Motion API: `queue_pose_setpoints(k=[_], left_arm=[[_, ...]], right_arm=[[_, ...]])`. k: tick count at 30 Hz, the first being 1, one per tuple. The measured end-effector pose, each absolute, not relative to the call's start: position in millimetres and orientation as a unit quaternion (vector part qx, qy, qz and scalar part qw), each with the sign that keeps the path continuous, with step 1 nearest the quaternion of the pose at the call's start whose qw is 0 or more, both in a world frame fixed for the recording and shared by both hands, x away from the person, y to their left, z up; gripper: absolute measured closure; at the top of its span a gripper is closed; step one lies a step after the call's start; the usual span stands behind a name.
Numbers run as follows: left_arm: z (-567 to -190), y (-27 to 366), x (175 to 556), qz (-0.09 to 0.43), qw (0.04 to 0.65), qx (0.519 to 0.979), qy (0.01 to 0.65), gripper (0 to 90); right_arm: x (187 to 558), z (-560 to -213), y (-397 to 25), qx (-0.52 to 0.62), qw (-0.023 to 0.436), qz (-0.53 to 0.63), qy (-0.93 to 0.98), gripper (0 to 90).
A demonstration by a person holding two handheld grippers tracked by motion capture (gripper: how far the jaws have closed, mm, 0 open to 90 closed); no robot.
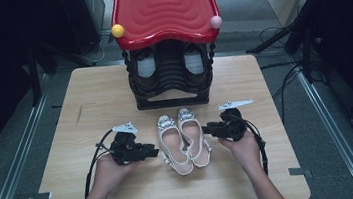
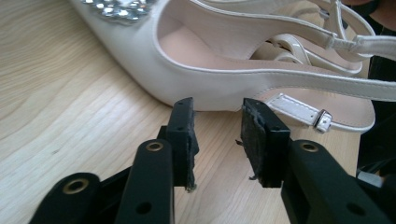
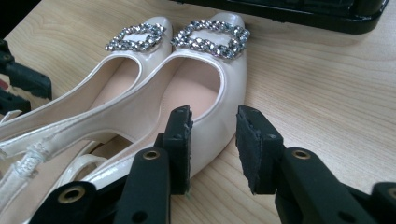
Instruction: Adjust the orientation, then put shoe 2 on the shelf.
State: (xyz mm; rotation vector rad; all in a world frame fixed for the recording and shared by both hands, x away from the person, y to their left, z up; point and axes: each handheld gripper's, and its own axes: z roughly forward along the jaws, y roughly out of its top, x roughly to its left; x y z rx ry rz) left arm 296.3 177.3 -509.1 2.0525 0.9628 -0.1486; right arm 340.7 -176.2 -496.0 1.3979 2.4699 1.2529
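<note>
Black fingers (image 2: 184, 135) of the left gripper (image 1: 146, 151) stood apart, unloaded, just beside the left shoe (image 1: 172, 143); the right gripper (image 1: 211, 128) likewise gaped at the right shoe (image 1: 193, 135). Both shoes lay paired mid-tabletop (image 1: 94, 104) before the rack (image 1: 172, 87). Advised: straddle each sidewall squarely before closing.

White shoes (image 1: 183, 140) with glittering silver buckles, red-topped black rack (image 1: 164, 10).
</note>
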Motion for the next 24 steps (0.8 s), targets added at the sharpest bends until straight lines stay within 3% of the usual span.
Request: queue_pose_setpoints(k=[24], left_arm=[[-504, 201, 297, -0.027, 0.428, 0.807, 0.406, 53.6]], right_arm=[[351, -470, -133, 0.418, -0.009, 0.361, 0.833, 63.6]])
